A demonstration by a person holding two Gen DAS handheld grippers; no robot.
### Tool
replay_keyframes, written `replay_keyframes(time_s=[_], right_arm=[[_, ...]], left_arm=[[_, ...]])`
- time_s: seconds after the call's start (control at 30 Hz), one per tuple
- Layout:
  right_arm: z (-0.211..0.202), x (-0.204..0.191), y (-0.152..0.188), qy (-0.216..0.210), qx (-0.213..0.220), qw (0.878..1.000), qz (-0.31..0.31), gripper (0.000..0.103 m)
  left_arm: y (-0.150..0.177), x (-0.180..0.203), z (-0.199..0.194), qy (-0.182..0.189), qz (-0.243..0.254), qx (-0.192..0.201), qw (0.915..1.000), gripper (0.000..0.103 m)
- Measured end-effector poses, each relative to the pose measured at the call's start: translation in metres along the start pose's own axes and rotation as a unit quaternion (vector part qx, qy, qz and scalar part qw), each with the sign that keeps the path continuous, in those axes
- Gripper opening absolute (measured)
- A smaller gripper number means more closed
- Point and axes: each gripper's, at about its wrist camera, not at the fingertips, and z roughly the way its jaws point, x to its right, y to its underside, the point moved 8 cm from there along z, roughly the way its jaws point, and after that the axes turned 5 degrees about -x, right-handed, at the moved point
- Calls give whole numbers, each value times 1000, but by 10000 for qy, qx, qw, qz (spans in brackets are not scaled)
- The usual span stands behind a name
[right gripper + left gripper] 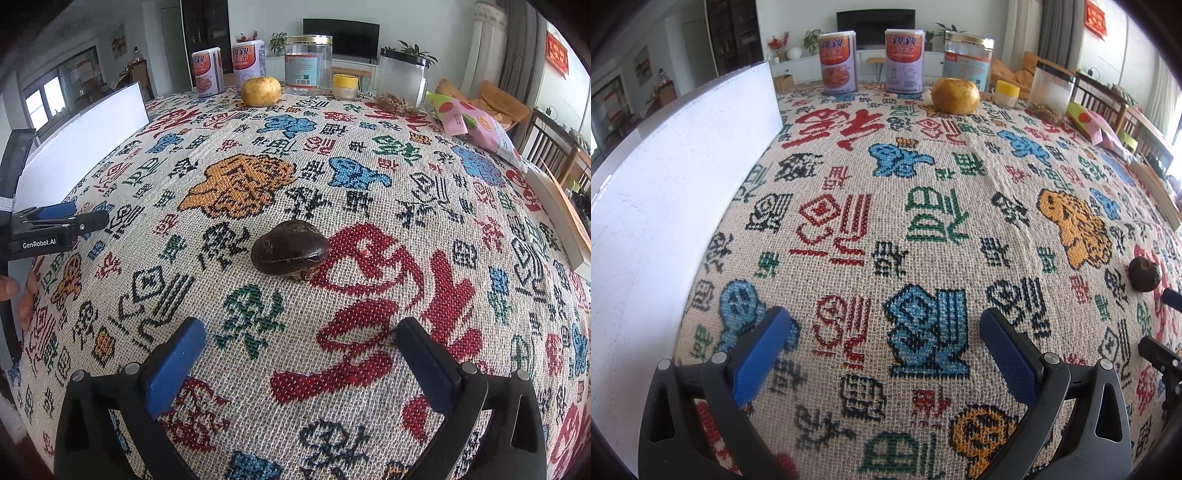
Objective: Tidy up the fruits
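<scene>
Right tongs [299, 354]: black frames, blue pads, silver screws. Left tongs [882, 339] same; white "GenRobot.AI" marking.

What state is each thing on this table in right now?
Left tongs: open, empty.
Right tongs: open, empty.
Dark fruit: loose on the cloth.
Yellow fruit: loose, far side.
Clear jar: lidded, upright.
Two cans: upright.

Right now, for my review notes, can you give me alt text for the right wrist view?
The open right gripper points at a dark brown fruit lying on a patterned tablecloth, with nothing between its blue fingers. A yellow fruit, cans and jars stand at the far edge, and the left gripper shows at the left.
</scene>
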Motion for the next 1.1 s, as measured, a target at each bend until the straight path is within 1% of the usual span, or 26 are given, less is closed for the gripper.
replay_keyframes(time_s=[0.07,0.13,0.23,0.27,0.33,0.4,0.5,0.57,0.67,0.8,0.87,0.9,0.93,0.97,1.03,1.1], right_arm=[[0,0,0,-9,1,10000,3,103],[0,0,0,-10,1,10000,3,103],[0,0,0,-10,2,10000,4,103],[0,0,0,-10,3,10000,4,103],[0,0,0,-11,4,10000,5,103],[0,0,0,-11,4,10000,5,103],[0,1,0,-14,6,10000,6,103],[0,1,0,-14,6,10000,5,103],[0,0,0,-16,6,10000,7,103],[0,0,0,-17,6,10000,6,103],[0,0,0,-17,6,10000,8,103],[0,0,0,-17,6,10000,9,103],[0,0,0,-18,7,10000,9,103],[0,0,0,-16,6,10000,9,103],[0,0,0,-13,5,10000,7,103],[0,0,0,-12,5,10000,6,103]], left_arm=[[-8,12,-1,285,113,-87,9995,101],[-29,31,-9,527,306,30,9981,101],[-70,67,-18,605,810,339,9943,102],[-84,78,-15,636,949,356,9928,102],[-111,96,2,773,1078,205,9909,102],[-141,108,24,866,1055,66,9906,102],[-184,113,54,674,877,104,9938,102],[-209,111,75,635,568,97,9963,102],[-237,100,106,614,23,65,9981,102],[-257,87,140,381,-256,-50,9989,102],[-261,80,150,403,-366,-138,9984,99],[-262,78,150,509,-395,-87,9979,94],[-265,78,146,689,-366,73,9969,83],[-266,77,141,709,-323,158,9968,72],[-262,71,136,497,-232,176,9983,72],[-251,66,126,531,-185,208,9982,72]])
